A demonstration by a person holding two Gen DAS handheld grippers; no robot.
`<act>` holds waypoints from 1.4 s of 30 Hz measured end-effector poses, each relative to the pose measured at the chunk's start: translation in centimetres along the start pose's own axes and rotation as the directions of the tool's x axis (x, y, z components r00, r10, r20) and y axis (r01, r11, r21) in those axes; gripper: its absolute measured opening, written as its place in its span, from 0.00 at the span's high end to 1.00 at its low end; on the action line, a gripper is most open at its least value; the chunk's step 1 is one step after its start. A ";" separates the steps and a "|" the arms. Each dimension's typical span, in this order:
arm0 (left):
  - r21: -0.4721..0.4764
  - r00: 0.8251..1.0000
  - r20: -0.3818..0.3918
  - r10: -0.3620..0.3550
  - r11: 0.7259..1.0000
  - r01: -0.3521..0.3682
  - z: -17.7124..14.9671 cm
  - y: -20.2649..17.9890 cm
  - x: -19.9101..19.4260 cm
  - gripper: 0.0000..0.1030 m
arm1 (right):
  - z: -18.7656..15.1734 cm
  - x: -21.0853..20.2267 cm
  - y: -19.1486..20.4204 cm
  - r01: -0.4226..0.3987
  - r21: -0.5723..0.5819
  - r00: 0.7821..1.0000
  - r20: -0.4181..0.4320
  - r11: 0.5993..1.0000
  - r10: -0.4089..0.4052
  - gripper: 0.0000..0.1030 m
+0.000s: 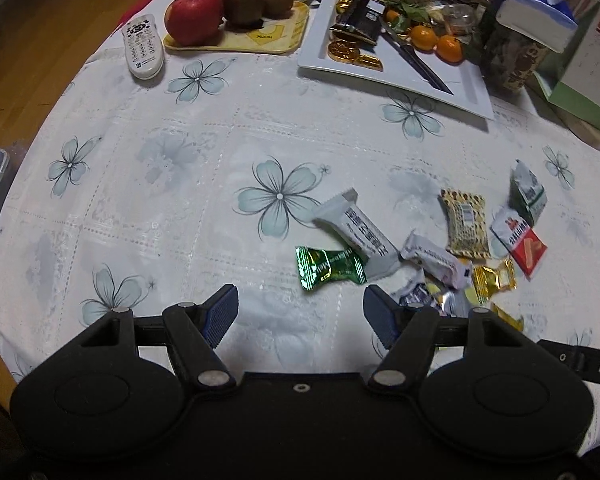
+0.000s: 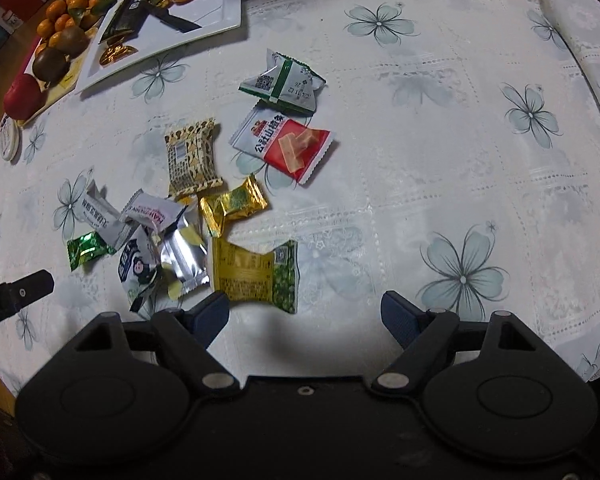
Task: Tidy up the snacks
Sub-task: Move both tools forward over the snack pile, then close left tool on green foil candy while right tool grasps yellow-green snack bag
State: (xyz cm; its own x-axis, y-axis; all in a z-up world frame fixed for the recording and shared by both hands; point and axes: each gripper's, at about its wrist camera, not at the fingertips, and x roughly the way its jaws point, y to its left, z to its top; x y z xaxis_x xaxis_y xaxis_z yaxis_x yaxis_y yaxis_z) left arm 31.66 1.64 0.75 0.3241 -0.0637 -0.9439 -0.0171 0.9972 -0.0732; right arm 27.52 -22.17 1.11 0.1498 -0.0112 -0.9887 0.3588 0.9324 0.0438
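Note:
Several wrapped snacks lie loose on the flowered tablecloth. In the left wrist view my left gripper (image 1: 300, 300) hangs open over bare cloth, just short of a green foil candy (image 1: 330, 266) and a white bar (image 1: 356, 232). Further right lie a brown-patterned packet (image 1: 466, 224) and a red-and-white packet (image 1: 520, 242). In the right wrist view my right gripper (image 2: 304, 304) points down at the table, open and empty. A yellow-and-green packet (image 2: 256, 274) lies right by its left fingertip. Beyond are a gold candy (image 2: 234, 204), a silver packet (image 2: 184, 256) and a green-and-white packet (image 2: 284, 84).
A white rectangular plate (image 1: 380, 76) at the back holds gold coins, a dark packet and a knife (image 1: 418, 62). To its left sit a yellow tray (image 1: 284, 36) of fruit and a remote (image 1: 142, 46). Boxes crowd the back right. A folded cloth (image 2: 580, 40) lies at the table's right edge.

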 end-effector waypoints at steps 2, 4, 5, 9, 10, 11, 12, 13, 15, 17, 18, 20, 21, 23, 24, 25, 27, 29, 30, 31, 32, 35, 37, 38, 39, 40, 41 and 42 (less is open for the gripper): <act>-0.045 1.000 -0.007 0.004 0.999 -0.004 1.3 0.5 1.0 0.32 | 0.6 0.4 0.2 -0.015 0.015 1.000 0.003 1.000 0.015 0.16; -0.080 1.000 -0.020 0.001 0.997 -0.002 2.2 1.1 2.2 0.32 | 1.3 0.9 0.4 -0.030 0.021 0.999 -0.013 0.999 0.031 0.16; -0.094 0.999 -0.031 0.005 0.996 -0.008 2.5 1.3 2.8 0.33 | 1.6 1.3 0.5 -0.031 0.029 0.999 -0.023 0.999 0.032 0.16; -0.136 0.997 -0.074 0.000 0.991 -0.010 3.7 1.4 5.1 0.34 | 2.2 2.2 0.7 -0.042 0.088 0.997 -0.060 0.995 0.047 0.16; -0.140 0.996 -0.089 -0.002 0.990 -0.010 4.0 1.3 5.6 0.34 | 2.4 2.4 0.8 -0.045 0.094 0.996 -0.067 0.995 0.051 0.16; -0.145 0.995 -0.100 0.002 0.989 -0.016 4.1 1.1 6.1 0.34 | 2.4 2.5 0.9 -0.044 0.095 0.996 -0.073 0.994 0.051 0.16; -0.148 0.994 -0.108 0.010 0.989 -0.027 4.2 1.0 6.5 0.34 | 2.4 2.6 1.0 -0.041 0.095 0.996 -0.076 0.995 0.048 0.16; -0.145 0.993 -0.113 0.022 0.989 -0.038 4.3 0.9 6.7 0.34 | 2.4 2.7 1.1 -0.037 0.095 0.996 -0.077 0.995 0.045 0.16; -0.118 0.989 -0.134 0.069 0.989 -0.085 4.1 0.5 7.2 0.34 | 2.2 2.6 1.3 -0.039 0.088 0.996 -0.077 0.995 0.046 0.16; -0.088 0.985 -0.152 0.081 0.992 -0.096 3.6 0.3 7.4 0.34 | 2.1 2.5 1.5 -0.045 0.073 0.996 -0.076 0.996 0.051 0.16; -0.081 0.983 -0.166 0.072 0.993 -0.086 3.3 0.3 7.5 0.35 | 2.1 2.4 1.5 -0.047 0.065 0.996 -0.074 0.997 0.052 0.16; -0.068 0.986 -0.159 0.058 0.995 -0.069 2.6 0.3 7.0 0.35 | 2.1 2.3 1.6 -0.042 0.058 0.996 -0.070 0.997 0.047 0.16; -0.052 0.987 -0.155 0.052 0.997 -0.060 2.4 0.2 6.6 0.35 | 2.1 2.4 1.5 -0.038 0.058 0.997 -0.070 0.998 0.042 0.16; -0.038 0.986 -0.168 0.015 0.999 -0.021 1.9 0.1 5.9 0.35 | 2.3 2.6 1.3 -0.030 0.063 0.996 -0.077 0.998 0.035 0.16; -0.032 0.985 -0.172 0.006 0.999 -0.011 1.7 0.1 5.6 0.35 | 2.4 2.8 1.1 -0.027 0.071 0.996 -0.085 0.997 0.033 0.16; -0.015 0.985 -0.174 0.004 1.000 -0.007 1.4 -0.1 5.3 0.35 | 2.5 3.0 0.8 -0.023 0.081 0.995 -0.092 0.996 0.031 0.16; 0.012 0.983 -0.181 -0.012 1.000 0.014 1.2 -0.3 4.9 0.35 | 2.7 3.4 0.4 -0.014 0.107 0.994 -0.108 0.994 0.025 0.16; 0.035 0.980 -0.198 -0.027 0.999 0.035 0.8 -0.6 4.8 0.35 | 2.9 4.0 0.1 -0.006 0.124 0.991 -0.129 0.992 0.022 0.16; 0.049 0.978 -0.207 -0.033 0.998 0.044 0.8 -0.7 4.8 0.35 | 2.9 4.2 0.1 -0.003 0.131 0.990 -0.139 0.991 0.022 0.16; 0.060 0.977 -0.211 -0.038 0.997 0.052 0.6 -0.9 4.8 0.35 | 2.9 4.5 0.0 -0.002 0.137 0.989 -0.145 0.991 0.022 0.16; 0.072 0.976 -0.214 -0.041 0.996 0.058 0.5 -1.0 4.7 0.35 | 2.9 4.6 0.0 0.000 0.138 0.989 -0.149 0.990 0.021 0.16; 0.112 0.977 -0.208 -0.055 0.990 0.080 0.0 -1.3 4.3 0.35 | 2.9 5.0 0.4 0.005 0.125 0.989 -0.150 0.992 0.014 0.16; 0.135 0.978 -0.197 -0.064 0.987 0.091 -0.3 -1.4 3.9 0.35 | 2.8 5.3 0.9 0.003 0.111 0.987 -0.158 0.994 0.014 0.16; 0.148 0.979 -0.191 -0.064 0.985 0.094 -0.4 -1.5 3.8 0.35 | 2.7 5.6 1.2 -0.001 0.102 0.985 -0.169 0.995 0.019 0.16; 0.160 0.981 -0.184 -0.064 0.983 0.094 -0.5 -1.6 3.7 0.35 | 2.5 5.9 1.6 -0.008 0.094 0.983 -0.184 0.996 0.026 0.16; 0.170 0.982 -0.175 -0.063 0.981 0.094 -0.5 -1.7 3.6 0.35 | 2.3 6.2 2.0 -0.017 0.086 0.979 -0.199 0.996 0.034 0.16; 0.179 0.984 -0.168 -0.063 0.980 0.093 -0.5 -1.8 3.5 0.35 | 2.2 6.5 2.2 -0.025 0.079 0.977 -0.211 0.997 0.041 0.20; 0.186 0.985 -0.160 -0.065 0.978 0.095 -0.6 -1.9 3.4 0.35 | 2.0 6.5 2.7 -0.017 0.061 0.979 -0.202 0.998 0.029 0.19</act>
State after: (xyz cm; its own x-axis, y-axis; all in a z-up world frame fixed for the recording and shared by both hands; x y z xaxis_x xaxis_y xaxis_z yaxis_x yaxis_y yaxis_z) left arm 32.24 -0.45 -2.53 0.1689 -0.1341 -0.9765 0.1899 0.9766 -0.1013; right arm 31.31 -20.49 -4.88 -0.0288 0.0891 -0.9956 0.4112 0.9089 0.0695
